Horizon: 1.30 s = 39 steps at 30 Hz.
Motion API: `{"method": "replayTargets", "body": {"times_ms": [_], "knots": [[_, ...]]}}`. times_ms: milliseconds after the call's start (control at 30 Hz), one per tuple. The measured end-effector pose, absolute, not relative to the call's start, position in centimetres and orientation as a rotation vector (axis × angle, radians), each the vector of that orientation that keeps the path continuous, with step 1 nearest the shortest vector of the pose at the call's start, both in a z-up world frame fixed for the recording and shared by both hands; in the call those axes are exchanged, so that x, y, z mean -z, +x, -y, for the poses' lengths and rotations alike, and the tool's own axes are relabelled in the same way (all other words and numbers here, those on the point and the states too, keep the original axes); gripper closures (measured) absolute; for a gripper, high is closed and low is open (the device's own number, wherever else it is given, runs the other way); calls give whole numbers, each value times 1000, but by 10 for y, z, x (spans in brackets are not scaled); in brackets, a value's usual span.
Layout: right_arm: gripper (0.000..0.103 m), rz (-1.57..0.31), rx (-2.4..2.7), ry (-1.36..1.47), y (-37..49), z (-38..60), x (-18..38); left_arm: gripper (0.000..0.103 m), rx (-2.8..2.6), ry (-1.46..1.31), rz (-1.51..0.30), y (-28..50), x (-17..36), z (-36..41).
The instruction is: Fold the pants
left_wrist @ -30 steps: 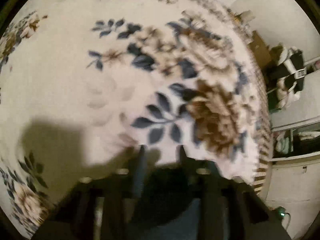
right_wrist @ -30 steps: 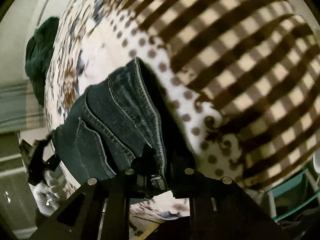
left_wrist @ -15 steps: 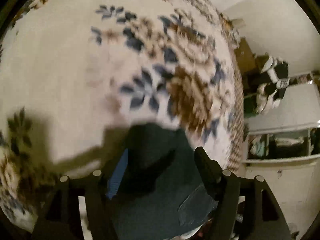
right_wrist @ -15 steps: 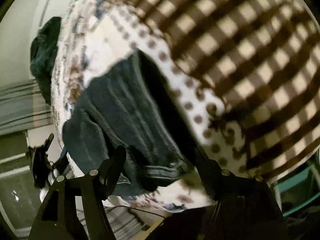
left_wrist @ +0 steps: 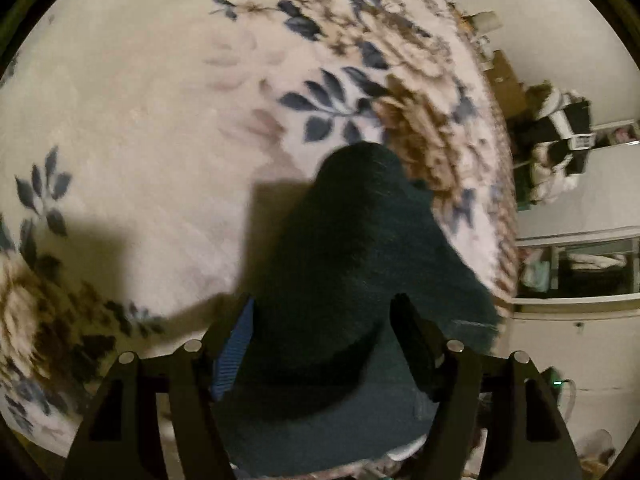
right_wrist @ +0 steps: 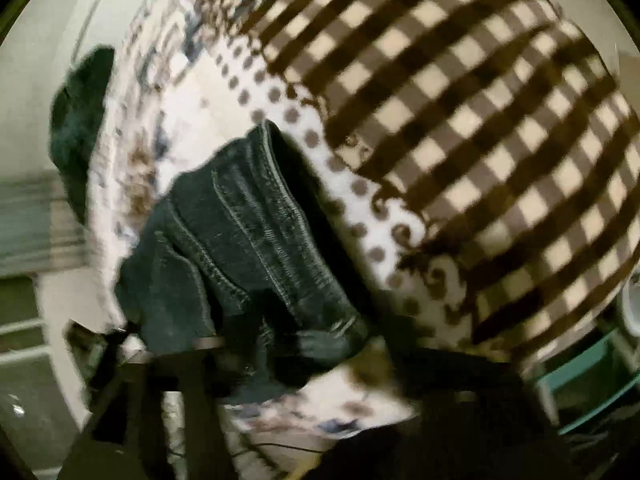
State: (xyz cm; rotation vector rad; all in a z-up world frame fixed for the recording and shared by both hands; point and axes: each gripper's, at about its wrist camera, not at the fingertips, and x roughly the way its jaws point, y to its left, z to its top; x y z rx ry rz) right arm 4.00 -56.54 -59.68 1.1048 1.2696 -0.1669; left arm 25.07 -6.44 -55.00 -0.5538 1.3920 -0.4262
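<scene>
Standing spread, the jaws of the left gripper (left_wrist: 324, 320) have the dark denim of the pants (left_wrist: 352, 280) bulging up between them without being pinched; the cloth fills the gap but neither finger presses into it, which reads as a release of the fold just laid, not a grip. The jaws of the right gripper (right_wrist: 304, 356) also look parted, one finger low at the left and the other at the right, with a rolled edge of the jeans lying between them; motion blur softens this view, so I judge them spread but loosely.

The pants lie on the bed near its edge, a compact bundle with stitched seams and what looks like a pocket panel uppermost in the right wrist view, suggesting at least one fold is made. The bundle rests on the pale floral blanket (left_wrist: 160, 120), beside the strip of dots that borders the brown checked blanket (right_wrist: 480, 120). Keeping it near the edge puts it within easy reach of both hands.

A second dark garment (right_wrist: 80, 120) sits well apart at the far side of the bed. Beyond the bed edge in the left wrist view, white shelving (left_wrist: 576, 264) holds assorted things too small to name.
</scene>
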Motion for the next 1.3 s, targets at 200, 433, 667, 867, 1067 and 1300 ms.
{"method": "replayTargets", "body": {"times_ms": [200, 433, 667, 867, 1067, 1300], "knots": [[19, -1225, 128, 1332, -1, 554, 623, 36, 446, -619, -1374, 235, 561, 59], [15, -1090, 15, 1447, 8, 520, 663, 33, 490, -630, -1344, 236, 569, 58], [7, -972, 15, 1499, 21, 508, 666, 14, 534, -635, -1384, 235, 594, 58], [5, -949, -7, 1469, 21, 500, 667, 12, 547, -601, -1377, 232, 590, 71], [0, -906, 4, 1492, 44, 496, 662, 8, 542, -582, -1368, 236, 591, 78], [6, -879, -3, 1446, 69, 484, 662, 8, 547, -580, -1356, 234, 592, 73]]}}
